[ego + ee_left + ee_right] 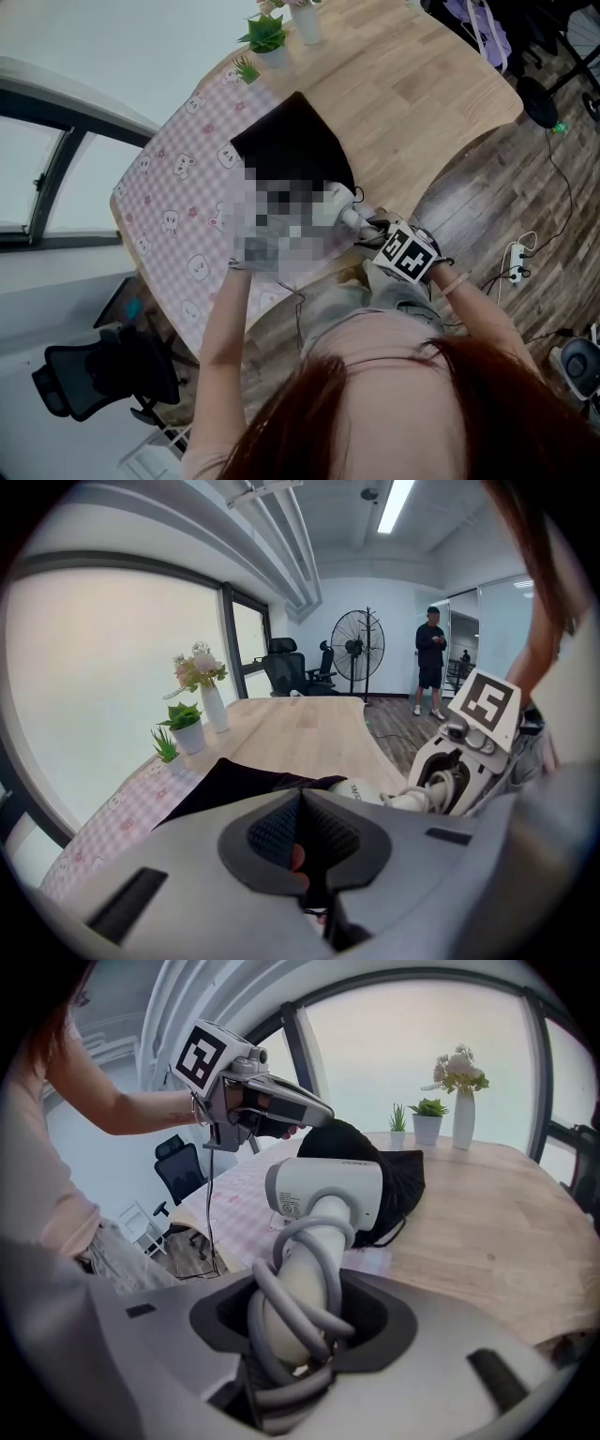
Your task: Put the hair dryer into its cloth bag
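Note:
The black cloth bag [295, 150] lies on the pink checked tablecloth [173, 220]. My left gripper [302, 832] is shut on the bag's near rim and holds it lifted, as the right gripper view shows [314, 1117]; a blurred patch hides it in the head view. My right gripper [295, 1326] is shut on the white hair dryer's handle, which has its grey cord [281, 1283] wound around it. The dryer's head [323, 1190] sits at the bag's mouth [375, 1171], its far end just inside the black cloth. In the head view the dryer [339, 208] lies between the bag and my right gripper [373, 236].
Two small potted plants [265, 39] and a white vase of flowers [306, 21] stand at the wooden table's [422, 84] far end. An office chair [103, 370] is on the left, cables and a power strip [514, 255] on the floor to the right. A person [431, 663] and a fan [356, 649] stand far off.

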`<action>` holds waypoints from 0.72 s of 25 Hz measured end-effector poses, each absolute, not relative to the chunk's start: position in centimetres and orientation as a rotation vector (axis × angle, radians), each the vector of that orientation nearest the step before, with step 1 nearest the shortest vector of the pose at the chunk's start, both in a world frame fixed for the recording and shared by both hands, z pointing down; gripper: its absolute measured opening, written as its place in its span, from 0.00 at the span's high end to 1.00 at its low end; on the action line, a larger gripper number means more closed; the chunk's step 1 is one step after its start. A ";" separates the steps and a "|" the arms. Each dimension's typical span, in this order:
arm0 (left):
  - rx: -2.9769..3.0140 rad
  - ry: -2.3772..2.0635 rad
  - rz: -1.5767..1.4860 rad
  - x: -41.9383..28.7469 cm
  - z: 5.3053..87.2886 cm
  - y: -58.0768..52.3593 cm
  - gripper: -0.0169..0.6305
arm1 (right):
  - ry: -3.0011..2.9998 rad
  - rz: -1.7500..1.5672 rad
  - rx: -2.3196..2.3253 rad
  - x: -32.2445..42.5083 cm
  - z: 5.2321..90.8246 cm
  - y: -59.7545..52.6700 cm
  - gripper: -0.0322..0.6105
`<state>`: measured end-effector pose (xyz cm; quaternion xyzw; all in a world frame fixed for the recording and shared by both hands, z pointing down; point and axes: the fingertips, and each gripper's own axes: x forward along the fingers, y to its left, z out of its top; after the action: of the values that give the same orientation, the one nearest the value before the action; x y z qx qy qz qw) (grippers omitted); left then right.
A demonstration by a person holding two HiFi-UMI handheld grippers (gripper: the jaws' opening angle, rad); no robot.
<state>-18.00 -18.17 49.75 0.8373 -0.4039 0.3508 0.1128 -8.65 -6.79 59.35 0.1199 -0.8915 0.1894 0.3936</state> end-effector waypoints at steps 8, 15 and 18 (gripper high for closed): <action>2.470 -1.159 1.030 -17.5 49.7 -18.3 0.95 | -2.245 0.556 0.355 -8.4 59.7 -8.0 0.63; 2.473 -1.136 1.040 -16.9 49.5 -18.1 0.95 | -2.234 0.554 0.395 -9.0 59.7 -9.6 0.63; 2.475 -1.134 1.047 -16.9 49.5 -18.0 0.95 | -2.229 0.550 0.409 -9.4 59.7 -10.2 0.63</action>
<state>-16.87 -18.04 49.52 0.8432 -0.3862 0.3568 0.1124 -9.41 -10.16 59.75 0.1611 -0.8787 0.2167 0.3938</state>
